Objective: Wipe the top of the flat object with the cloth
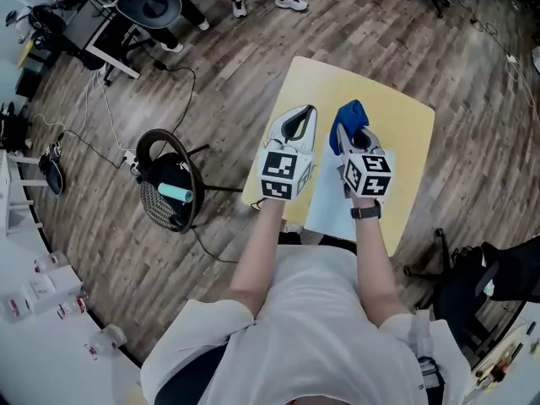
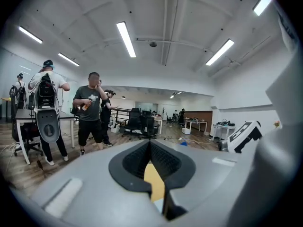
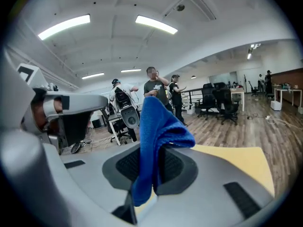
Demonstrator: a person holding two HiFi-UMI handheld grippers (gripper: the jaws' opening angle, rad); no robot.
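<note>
Cloth [image 3: 158, 126] | pinched in right tongs [image 1: 353, 137], long axis upright beyond tips | left tongs [image 1: 299, 123] clenched, empty

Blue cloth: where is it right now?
In the head view, the blue cloth is pinched in the right gripper, over the yellow table, just right of the left gripper.

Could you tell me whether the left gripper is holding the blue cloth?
No, the blue cloth is pinched in the right gripper, while the left gripper has its jaws shut on nothing.
</note>
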